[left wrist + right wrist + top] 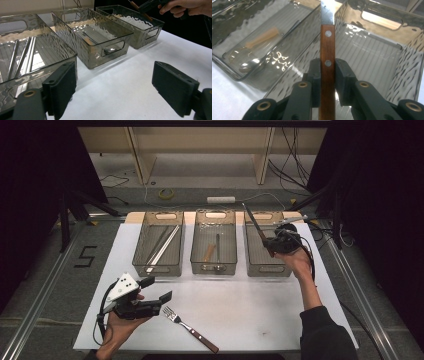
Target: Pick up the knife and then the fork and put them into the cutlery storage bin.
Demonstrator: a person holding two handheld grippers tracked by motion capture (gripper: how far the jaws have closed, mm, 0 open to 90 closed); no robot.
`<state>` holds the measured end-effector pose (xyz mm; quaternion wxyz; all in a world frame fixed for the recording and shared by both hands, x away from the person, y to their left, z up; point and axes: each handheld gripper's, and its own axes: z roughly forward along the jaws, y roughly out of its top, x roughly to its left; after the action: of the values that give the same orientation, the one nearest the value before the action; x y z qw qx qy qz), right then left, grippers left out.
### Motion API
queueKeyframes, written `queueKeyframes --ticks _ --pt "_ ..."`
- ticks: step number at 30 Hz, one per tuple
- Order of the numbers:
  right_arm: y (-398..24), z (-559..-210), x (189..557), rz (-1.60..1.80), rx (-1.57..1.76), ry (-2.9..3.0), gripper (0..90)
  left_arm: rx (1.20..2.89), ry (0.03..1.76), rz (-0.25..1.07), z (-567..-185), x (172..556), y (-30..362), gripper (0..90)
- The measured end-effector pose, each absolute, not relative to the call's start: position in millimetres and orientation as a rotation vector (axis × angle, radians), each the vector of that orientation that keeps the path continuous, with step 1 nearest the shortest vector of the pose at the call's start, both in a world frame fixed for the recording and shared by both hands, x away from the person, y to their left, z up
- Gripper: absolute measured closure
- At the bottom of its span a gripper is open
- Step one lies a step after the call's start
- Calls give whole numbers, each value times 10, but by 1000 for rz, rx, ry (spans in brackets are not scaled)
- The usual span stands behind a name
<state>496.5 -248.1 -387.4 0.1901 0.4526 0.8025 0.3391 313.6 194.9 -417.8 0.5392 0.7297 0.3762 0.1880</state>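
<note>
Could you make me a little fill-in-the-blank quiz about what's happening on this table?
1. The right gripper is clamped on the wooden handle of a ____.
2. That gripper hangs over the ____ bin of the three.
3. Near the open left gripper, a ____ lies on the white table.
4. The spoon lies in the ____ bin.

Missing words: knife; right-hand; fork; middle

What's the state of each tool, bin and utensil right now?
Right tool: shut on knife, over the right bin.
Knife: gripped by its wooden handle, blade pointing away.
Left tool: open, nothing between its pads.
Fork: lying flat on the table, untouched.
Left bin: holds long metal pieces.
Middle bin: holds wooden-handled utensils.
Right bin: looks empty.
</note>
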Motion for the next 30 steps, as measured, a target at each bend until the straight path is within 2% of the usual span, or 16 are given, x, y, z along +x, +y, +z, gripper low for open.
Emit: queueKeyframes --ticks 30 --pt "-2441 -4150 5017 846 1469 2256 756 1738 892 449 -4181 3135 1942 191"
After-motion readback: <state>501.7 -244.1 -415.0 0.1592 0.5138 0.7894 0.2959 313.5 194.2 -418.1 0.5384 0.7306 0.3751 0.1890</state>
